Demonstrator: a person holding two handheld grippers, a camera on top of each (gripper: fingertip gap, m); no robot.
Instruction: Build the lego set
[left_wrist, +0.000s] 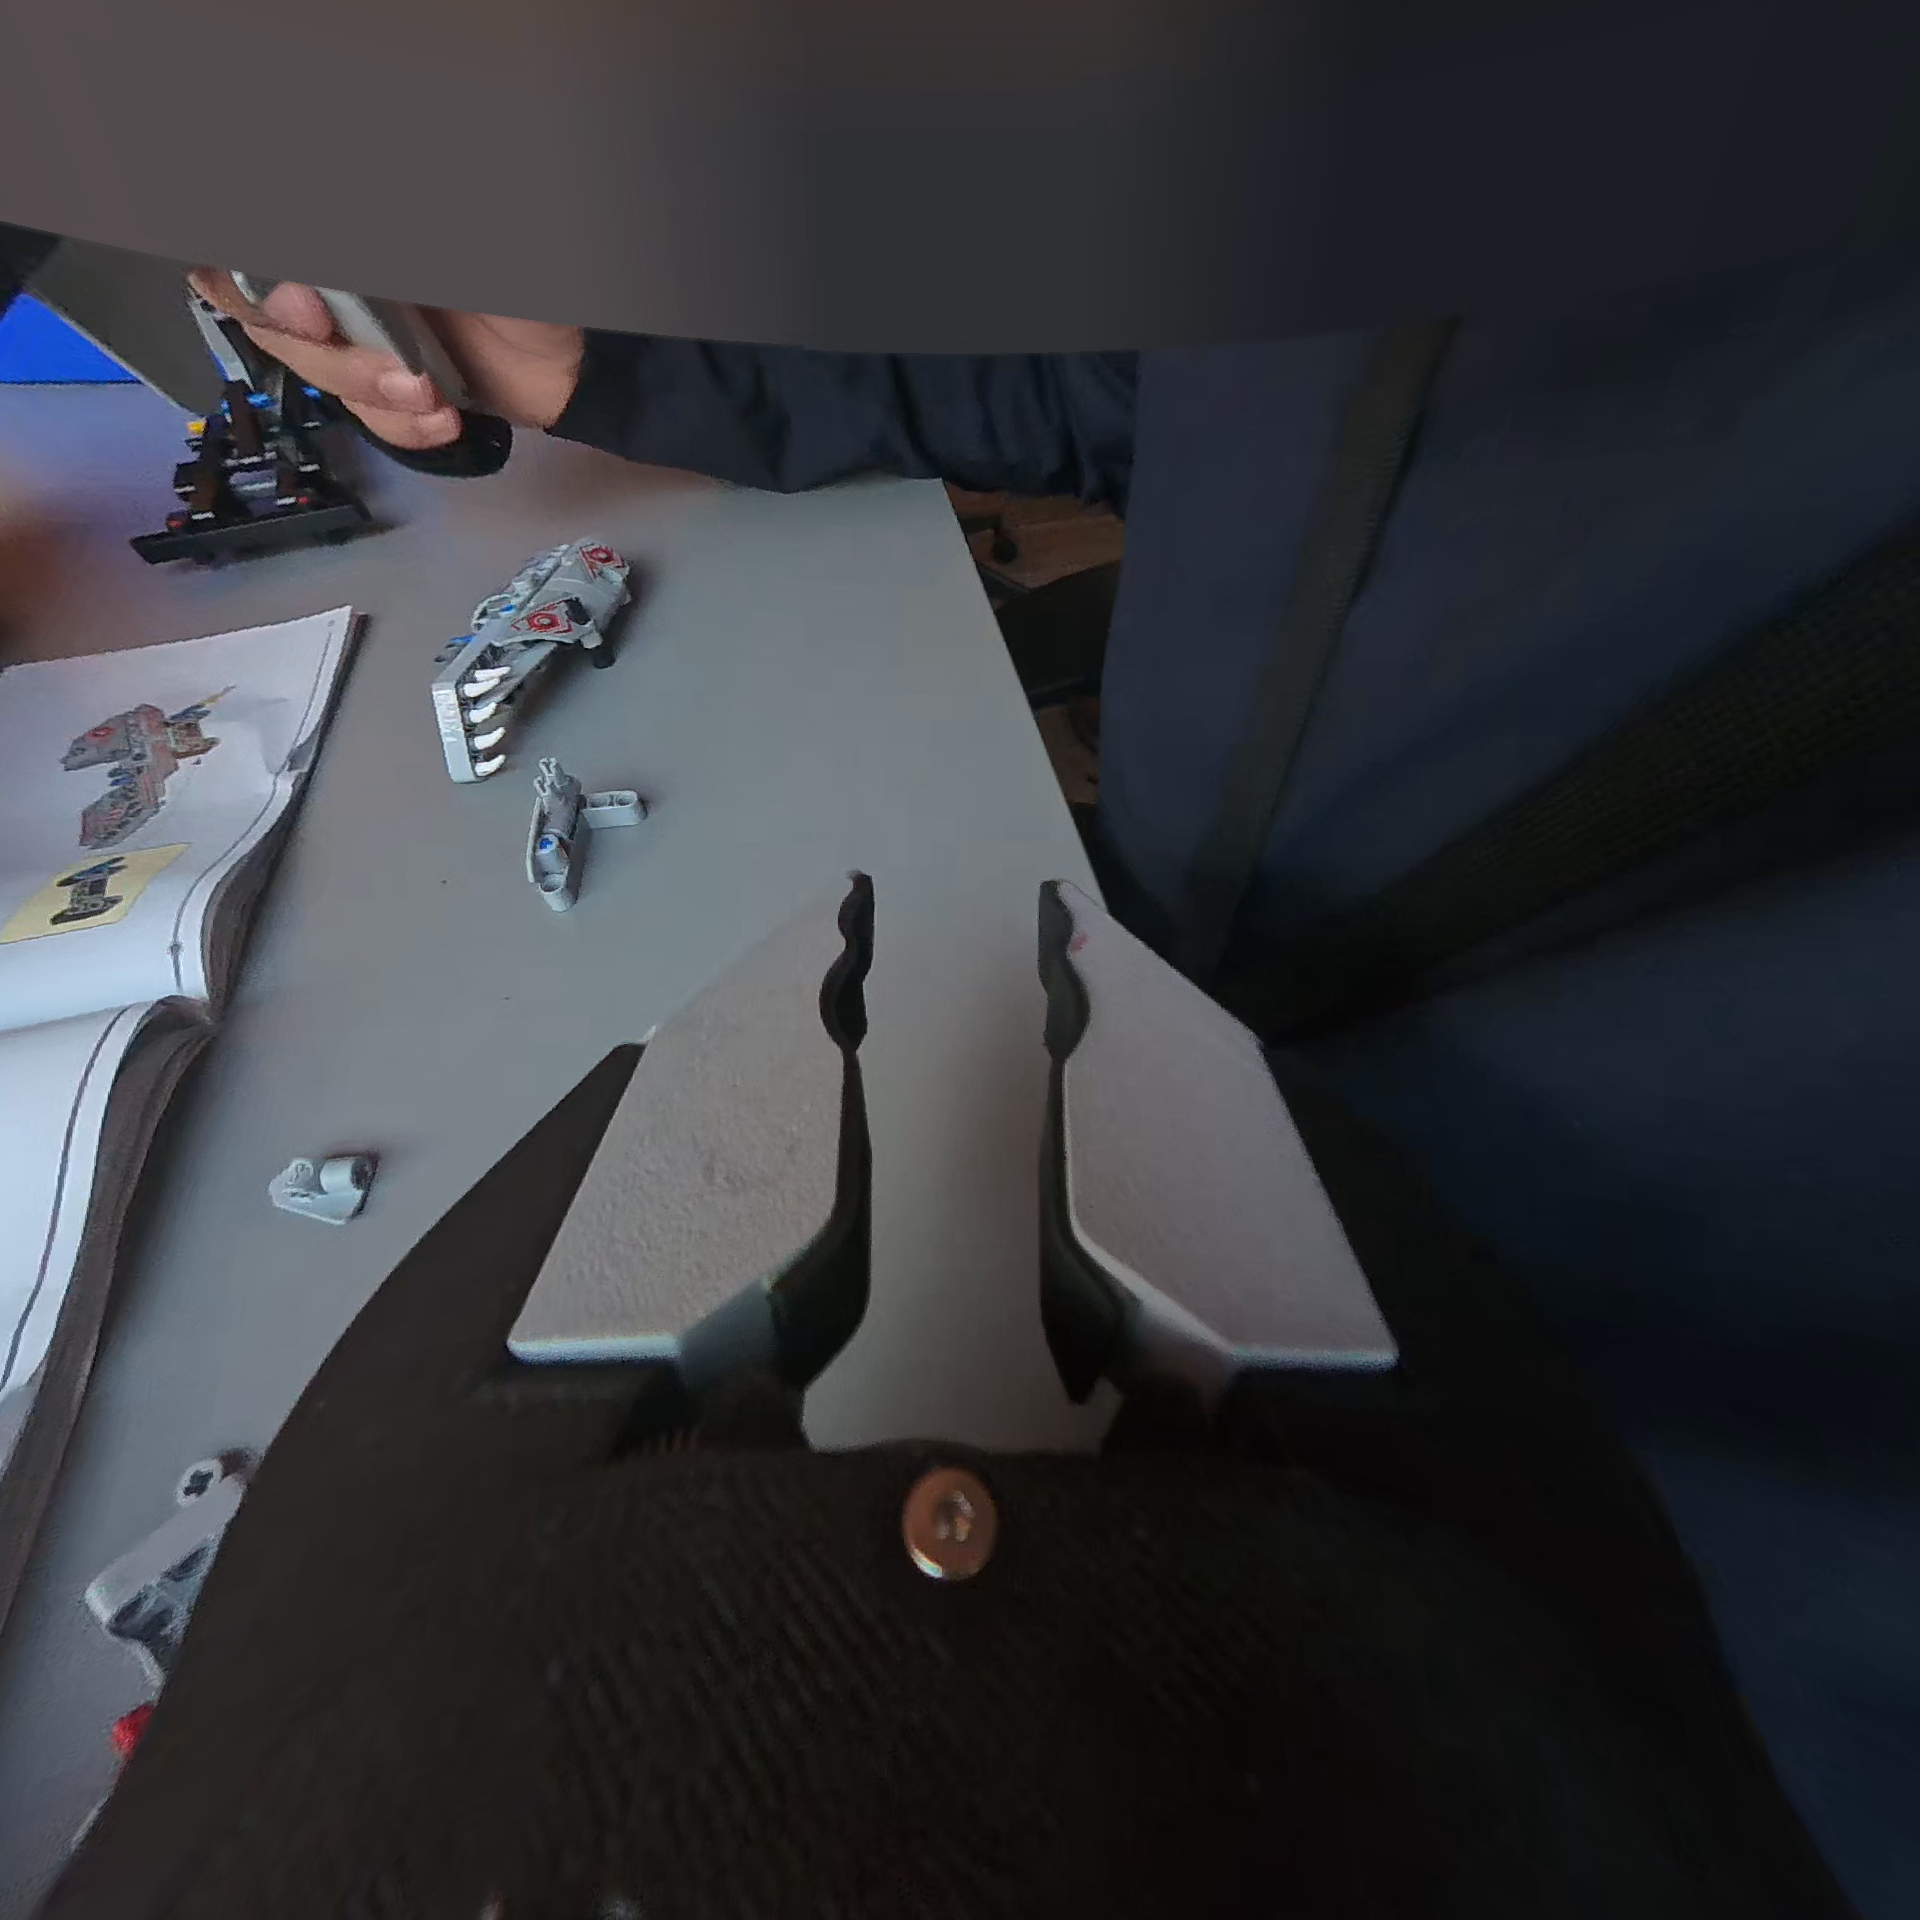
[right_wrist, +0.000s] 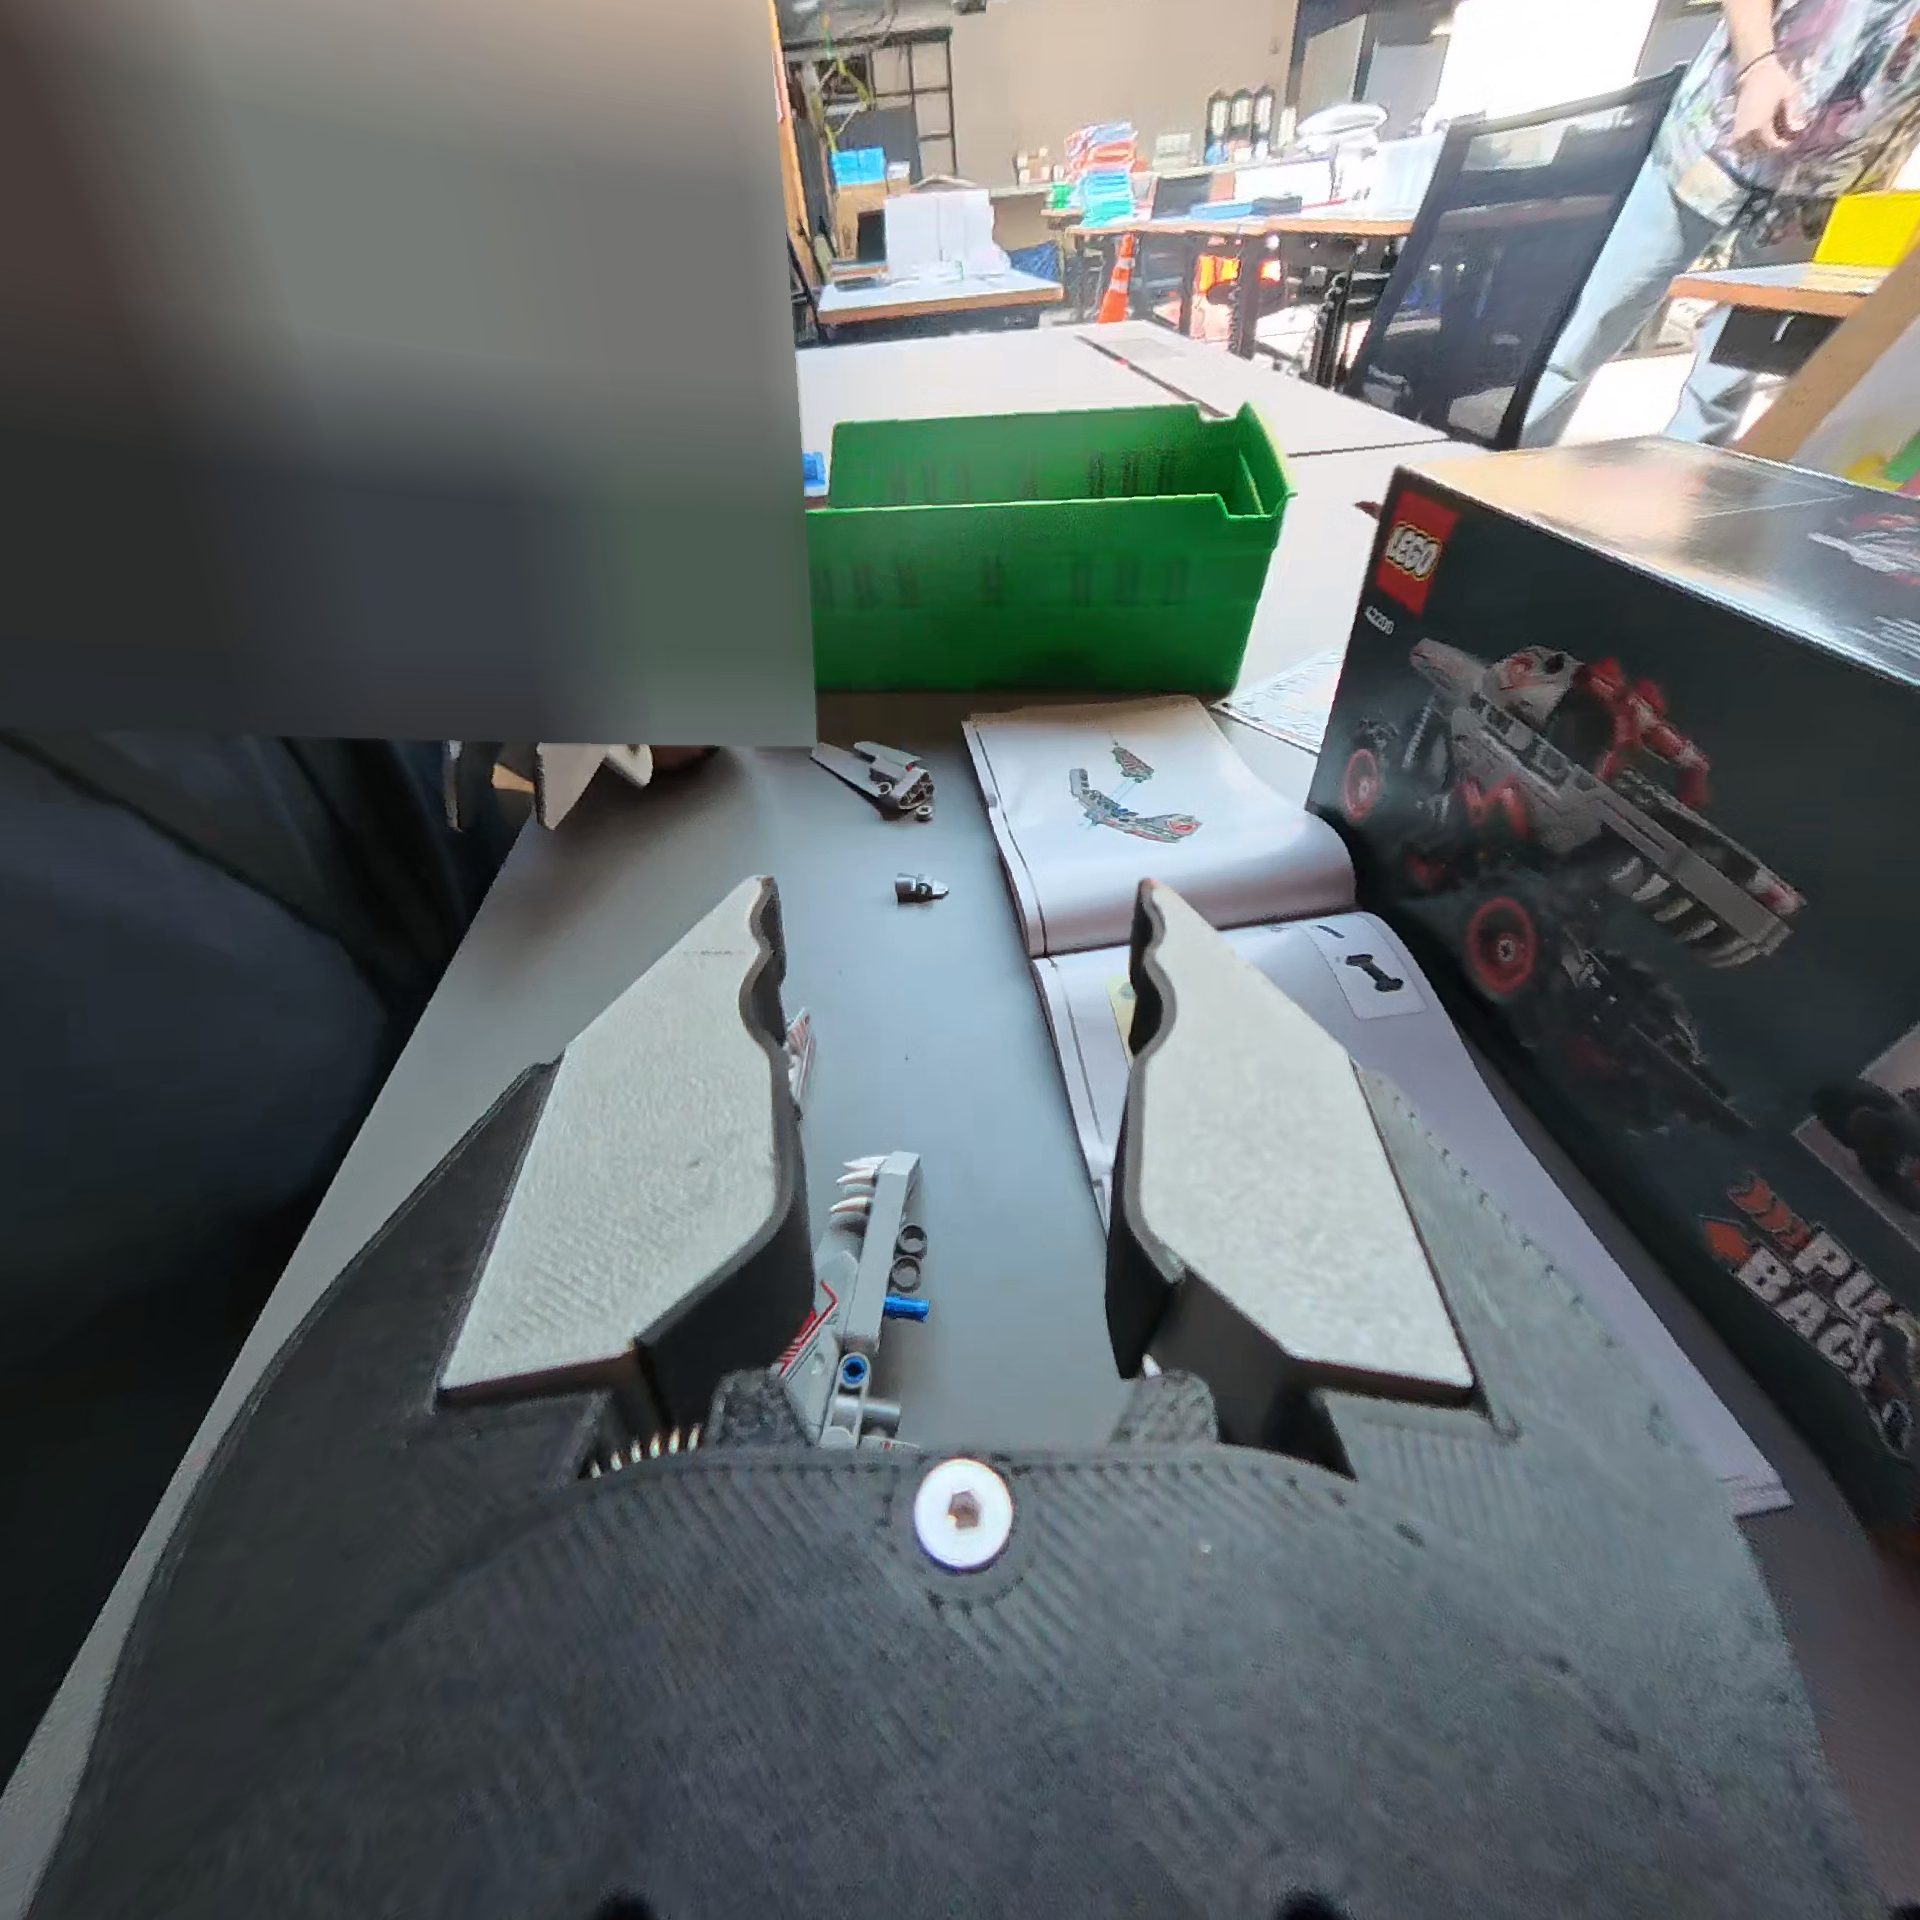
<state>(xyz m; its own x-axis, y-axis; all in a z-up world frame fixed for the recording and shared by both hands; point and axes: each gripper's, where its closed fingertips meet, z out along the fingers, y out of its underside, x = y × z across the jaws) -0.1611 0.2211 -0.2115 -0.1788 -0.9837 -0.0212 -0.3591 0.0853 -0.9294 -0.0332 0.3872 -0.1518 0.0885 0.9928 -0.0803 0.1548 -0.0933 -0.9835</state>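
A grey toothed lego assembly with red markings (left_wrist: 530, 655) lies on the grey table (left_wrist: 790, 665); it also shows under the right gripper (right_wrist: 862, 1299). A small grey sub-assembly (left_wrist: 566, 831) lies just in front of it. A black lego frame (left_wrist: 249, 488) stands at the far left under a hand. A small grey connector (left_wrist: 324, 1188) lies near the booklet. My left gripper (left_wrist: 954, 914) is open and empty above the table's right edge. My right gripper (right_wrist: 956, 925) is open and empty above the toothed assembly. Loose grey pieces (right_wrist: 883, 784) and a small one (right_wrist: 920, 888) lie farther off.
An open instruction booklet (left_wrist: 135, 790) lies at the left, also seen in the right wrist view (right_wrist: 1132, 821). A green bin (right_wrist: 1039, 561) stands behind it. The set's box (right_wrist: 1621, 831) stands at the right. A person in dark clothing (left_wrist: 1507, 675) sits at the table's edge.
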